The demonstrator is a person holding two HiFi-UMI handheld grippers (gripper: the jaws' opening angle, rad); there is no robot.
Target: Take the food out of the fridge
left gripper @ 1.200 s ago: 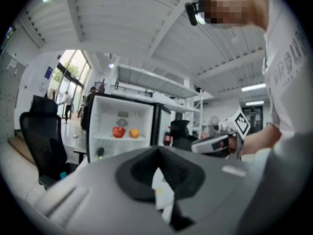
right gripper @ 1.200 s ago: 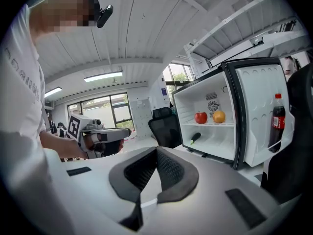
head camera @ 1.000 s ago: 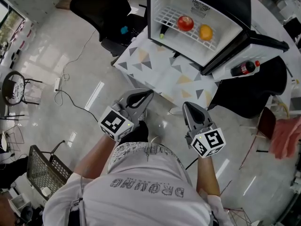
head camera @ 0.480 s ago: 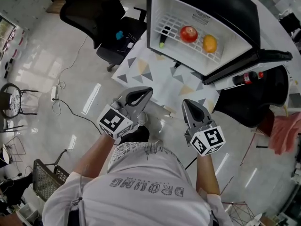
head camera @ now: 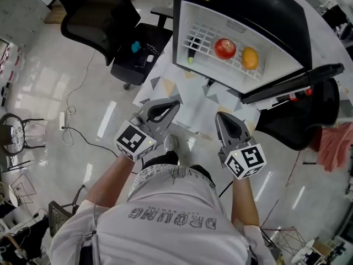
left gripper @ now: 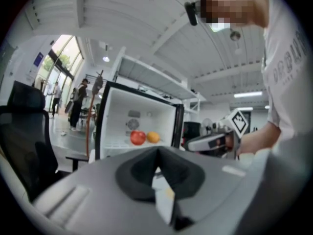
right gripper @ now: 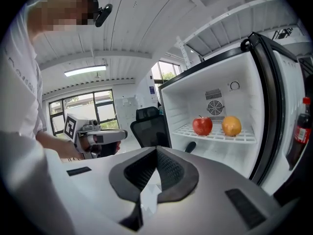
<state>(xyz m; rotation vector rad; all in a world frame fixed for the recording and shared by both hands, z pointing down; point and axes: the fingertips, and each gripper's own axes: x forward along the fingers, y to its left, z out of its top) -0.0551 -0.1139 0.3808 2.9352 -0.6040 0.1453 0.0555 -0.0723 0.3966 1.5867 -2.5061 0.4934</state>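
The small fridge [head camera: 185, 15] stands open on a table. On its wire shelf lie a red apple [head camera: 224, 48] and an orange [head camera: 250, 58], with a dark long item [head camera: 191, 44] at the shelf's left. The apple [right gripper: 202, 125] and the orange [right gripper: 231, 126] also show in the right gripper view, and the apple [left gripper: 137, 137] in the left gripper view. My left gripper [head camera: 175, 102] and right gripper [head camera: 219, 116] are held side by side short of the fridge, over the table's near edge. Both are shut and hold nothing.
The fridge door [head camera: 298, 84] swings out to the right, with a cola bottle [right gripper: 301, 131] in its rack. The table wears a triangle-patterned cloth [head camera: 182, 95]. A black office chair [head camera: 138, 57] stands left of the table, and another dark chair [head camera: 300, 123] at the right.
Both grippers have moved forward toward the fridge, from over the floor to the table's near edge. Their jaws have stayed shut. The fruit has not moved.
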